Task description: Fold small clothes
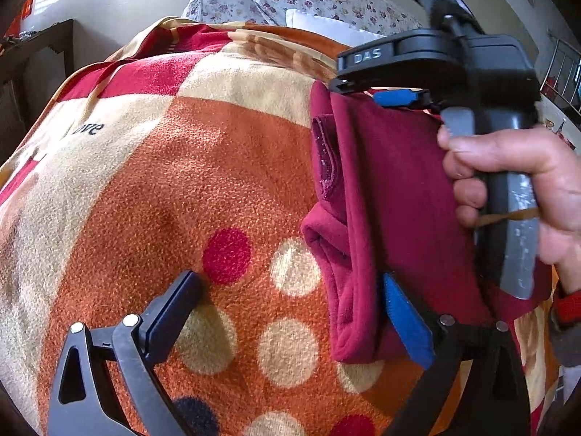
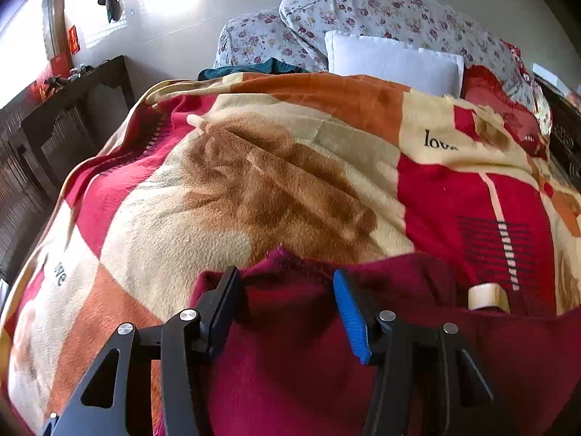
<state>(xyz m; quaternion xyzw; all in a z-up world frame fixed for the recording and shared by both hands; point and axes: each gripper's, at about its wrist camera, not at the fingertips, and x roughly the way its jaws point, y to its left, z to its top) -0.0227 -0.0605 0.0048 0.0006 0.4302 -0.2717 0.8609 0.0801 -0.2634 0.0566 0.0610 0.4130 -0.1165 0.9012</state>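
I work over the patterned blanket (image 1: 189,189) spread across the bed, with floral pillows (image 2: 381,14) at the far end. The maroon garment (image 1: 399,200) lies on it to my right, already doubled over itself — I see stacked layers and a rolled edge along its near side, so I judge at least one fold is made and more remain.

My left gripper (image 1: 290,309) stands wide open: one finger rests over bare blanket, the blue-padded one sits at the garment's edge, gripping nothing. My right gripper (image 2: 287,301) is also parted, its fingers set down on the maroon cloth without pinching it, as far as I can tell.

The garment's far side is hidden behind my right hand (image 1: 526,196) and its handle — its kind and full outline I cannot make out. A pale tag-like thing (image 2: 484,296) near its edge is unclear.
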